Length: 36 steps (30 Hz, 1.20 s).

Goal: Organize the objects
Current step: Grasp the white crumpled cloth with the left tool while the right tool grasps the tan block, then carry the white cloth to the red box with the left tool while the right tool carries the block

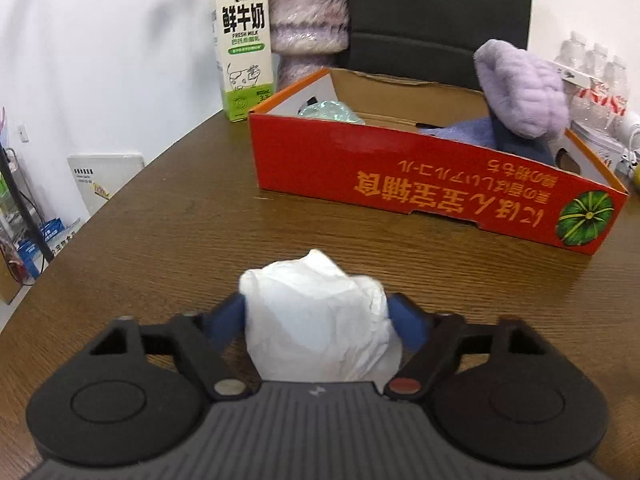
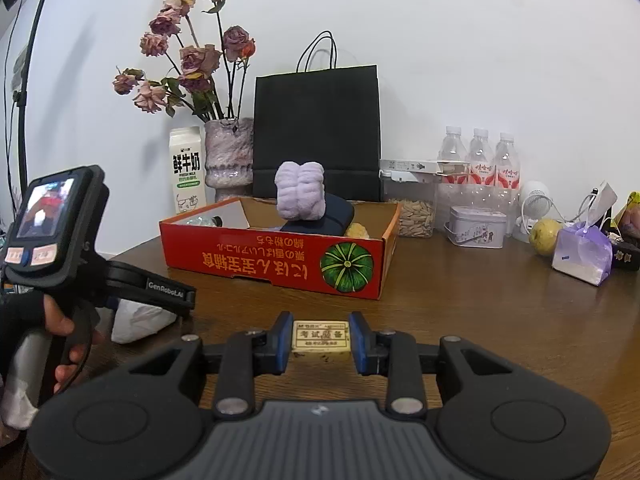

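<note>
Left gripper (image 1: 316,312): blue pads sit flush on both flanks of the crumpled white paper wad (image 1: 316,320), jaws roughly half spread. Reads as a grip taken where the wad lay, near the table's (image 1: 160,220) front-left edge; wad looks to be still resting on the wood, not lifted clear. In the right wrist view the same wad (image 2: 138,320) shows under the left tool, with the person's gloved hand (image 2: 48,320) on the handle.

Red cardboard tray (image 1: 400,168) sits mid-table toward the back edge, open side up. It looks like the collection bin, since it already carries a lilac plush item (image 1: 520,88), a dark pouch under it and a clear plastic thing at its left end. Milk carton (image 1: 244,40) and vase (image 1: 308,28) stand just behind the tray's left corner.

Right gripper (image 2: 322,340): jaws narrow, clamped on a small cream eraser block (image 2: 322,340), held level and short of the tray's front wall. My read: it's parked with its load while the left side grabs. Both items probably go into the tray.
</note>
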Each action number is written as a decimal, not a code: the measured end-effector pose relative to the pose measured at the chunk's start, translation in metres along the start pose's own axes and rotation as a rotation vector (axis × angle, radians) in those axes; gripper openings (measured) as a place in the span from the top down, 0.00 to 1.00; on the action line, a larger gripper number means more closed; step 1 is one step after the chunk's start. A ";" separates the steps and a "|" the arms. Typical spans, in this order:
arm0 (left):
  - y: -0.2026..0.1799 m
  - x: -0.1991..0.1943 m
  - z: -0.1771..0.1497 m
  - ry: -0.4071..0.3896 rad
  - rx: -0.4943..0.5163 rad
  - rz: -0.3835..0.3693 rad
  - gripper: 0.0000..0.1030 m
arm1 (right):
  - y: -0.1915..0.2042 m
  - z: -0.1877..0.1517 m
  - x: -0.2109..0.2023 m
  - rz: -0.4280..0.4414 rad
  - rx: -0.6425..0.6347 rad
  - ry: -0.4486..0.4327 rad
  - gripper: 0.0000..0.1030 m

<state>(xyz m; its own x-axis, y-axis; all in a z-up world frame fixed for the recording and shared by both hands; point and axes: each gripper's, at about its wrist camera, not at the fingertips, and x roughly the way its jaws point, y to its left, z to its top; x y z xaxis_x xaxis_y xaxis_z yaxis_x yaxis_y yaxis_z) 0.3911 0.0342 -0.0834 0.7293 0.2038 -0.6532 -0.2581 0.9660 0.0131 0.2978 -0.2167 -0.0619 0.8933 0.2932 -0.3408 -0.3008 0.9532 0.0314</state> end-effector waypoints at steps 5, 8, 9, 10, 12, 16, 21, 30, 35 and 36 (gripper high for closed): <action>-0.003 -0.012 -0.007 -0.037 0.029 -0.028 0.46 | -0.002 0.000 0.000 0.003 0.010 -0.002 0.72; 0.001 -0.023 -0.014 -0.048 0.025 -0.055 0.49 | -0.002 -0.001 0.000 0.007 0.012 -0.004 0.72; 0.003 -0.026 -0.016 -0.054 0.024 -0.058 0.50 | -0.002 -0.001 -0.001 0.007 0.011 -0.006 0.72; 0.004 -0.032 -0.020 -0.063 0.025 -0.062 0.50 | -0.002 -0.001 -0.001 0.008 0.011 -0.008 0.72; 0.007 -0.045 -0.026 -0.090 0.028 -0.070 0.50 | -0.002 -0.001 -0.001 0.009 0.011 -0.012 0.72; 0.008 -0.076 -0.042 -0.178 0.054 -0.070 0.50 | -0.001 -0.001 -0.003 0.010 0.006 -0.020 0.72; 0.002 -0.108 -0.057 -0.289 0.090 -0.059 0.50 | -0.001 -0.001 -0.005 0.010 0.003 -0.031 0.72; -0.001 -0.128 -0.069 -0.345 0.087 -0.062 0.50 | 0.005 -0.002 -0.010 0.000 -0.026 -0.065 0.72; -0.005 -0.135 -0.060 -0.379 0.078 -0.070 0.50 | 0.009 0.004 -0.013 0.008 -0.031 -0.101 0.72; -0.006 -0.136 -0.056 -0.385 0.073 -0.073 0.50 | 0.011 0.006 -0.013 0.007 -0.033 -0.109 0.72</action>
<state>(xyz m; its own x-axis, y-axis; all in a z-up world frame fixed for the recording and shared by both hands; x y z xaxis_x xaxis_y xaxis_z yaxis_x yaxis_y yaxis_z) 0.2578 -0.0079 -0.0367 0.9319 0.1650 -0.3232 -0.1607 0.9862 0.0401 0.2849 -0.2098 -0.0511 0.9217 0.3077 -0.2361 -0.3163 0.9487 0.0014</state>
